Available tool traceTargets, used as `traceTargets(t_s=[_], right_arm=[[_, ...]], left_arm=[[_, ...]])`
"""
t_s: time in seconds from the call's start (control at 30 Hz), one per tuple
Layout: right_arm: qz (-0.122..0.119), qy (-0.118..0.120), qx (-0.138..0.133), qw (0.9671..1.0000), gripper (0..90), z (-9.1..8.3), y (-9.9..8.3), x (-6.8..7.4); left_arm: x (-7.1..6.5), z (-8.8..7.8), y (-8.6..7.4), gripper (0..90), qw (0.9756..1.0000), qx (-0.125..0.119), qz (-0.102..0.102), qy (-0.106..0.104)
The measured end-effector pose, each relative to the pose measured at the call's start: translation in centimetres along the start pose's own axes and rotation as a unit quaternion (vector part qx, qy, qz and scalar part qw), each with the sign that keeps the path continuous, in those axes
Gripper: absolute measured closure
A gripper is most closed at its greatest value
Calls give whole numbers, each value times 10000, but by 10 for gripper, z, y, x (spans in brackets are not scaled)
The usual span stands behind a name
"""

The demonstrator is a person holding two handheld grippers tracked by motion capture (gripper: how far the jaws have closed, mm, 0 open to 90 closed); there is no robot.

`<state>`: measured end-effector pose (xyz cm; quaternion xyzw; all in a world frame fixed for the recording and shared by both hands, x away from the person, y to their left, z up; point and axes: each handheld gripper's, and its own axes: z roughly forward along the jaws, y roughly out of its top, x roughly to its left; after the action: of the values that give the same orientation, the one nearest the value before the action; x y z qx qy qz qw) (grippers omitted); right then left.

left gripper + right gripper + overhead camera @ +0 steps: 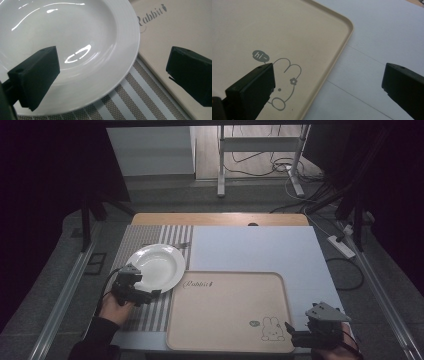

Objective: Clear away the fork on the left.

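Table (300,260) w/ pale sheet fills the high view. On it, beige tray (230,312) at approx 6 o'clock, rabbit print (272,329) in its 4 o'clock corner. Striped mat (150,315) at 9 o'clock, touching tray's left edge. White plate (156,267) sits on mat, at 10 o'clock from tray, rim just beside tray corner. Left gripper (112,72) at plate's 7 o'clock, jaws spread wide, straddling plate rim. Right gripper (328,85) at tray's 4 o'clock corner, jaws spread, holding nothing.
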<state>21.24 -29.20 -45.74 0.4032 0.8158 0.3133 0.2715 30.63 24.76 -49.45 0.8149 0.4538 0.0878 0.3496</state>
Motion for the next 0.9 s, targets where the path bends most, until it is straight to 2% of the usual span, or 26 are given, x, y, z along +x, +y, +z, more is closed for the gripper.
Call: traceTargets(t_s=[0.3, 0.5, 0.6, 0.9], right_arm=[[-18, 11, 20, 10000, 0, 0, 0, 0], [-41, 9, 36, 10000, 0, 0, 0, 1], [-55, 13, 46, 10000, 0, 1, 0, 1], [-77, 23, 52, 10000, 0, 1, 0, 1]], left_arm=[[7, 12, 20, 0, 10000, 38, 74, 11], [11, 19, 32, 1, 10000, 45, 65, -28], [13, 24, 39, 0, 10000, -34, 1, -88], [19, 38, 57, 0, 9999, 60, 108, -28]])
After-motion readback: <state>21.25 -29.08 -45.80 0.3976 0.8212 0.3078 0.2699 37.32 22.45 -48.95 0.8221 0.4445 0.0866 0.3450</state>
